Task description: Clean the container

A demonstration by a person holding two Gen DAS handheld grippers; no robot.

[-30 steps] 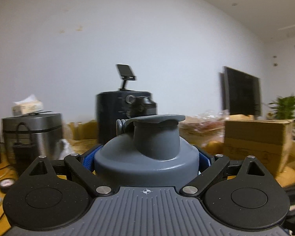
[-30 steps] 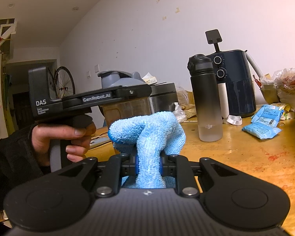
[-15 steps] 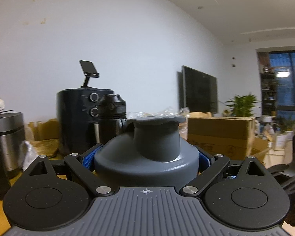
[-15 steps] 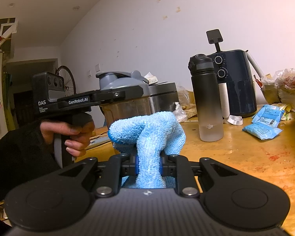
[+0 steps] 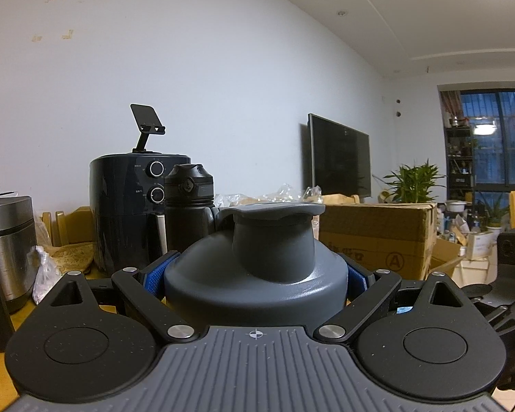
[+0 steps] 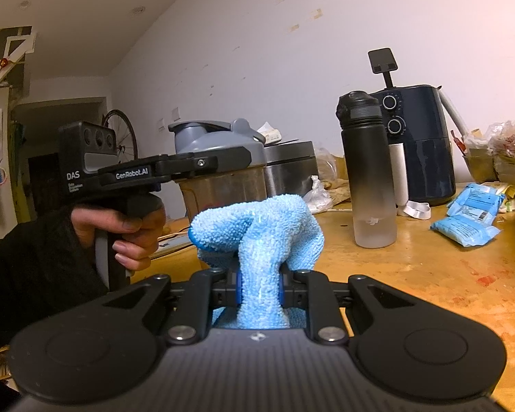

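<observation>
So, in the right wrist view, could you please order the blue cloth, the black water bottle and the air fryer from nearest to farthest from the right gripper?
1. Blue cloth: pinched in the right gripper, dead centre.
2. Black water bottle: upright on the table, ahead and to the right.
3. Air fryer: behind the bottle, by the wall.

Table: yellow wood (image 6: 412,274), red-stained.
On it: black bottle (image 6: 369,171), air fryer (image 6: 419,144), blue packets (image 6: 467,226), steel cooker (image 6: 288,168).
</observation>
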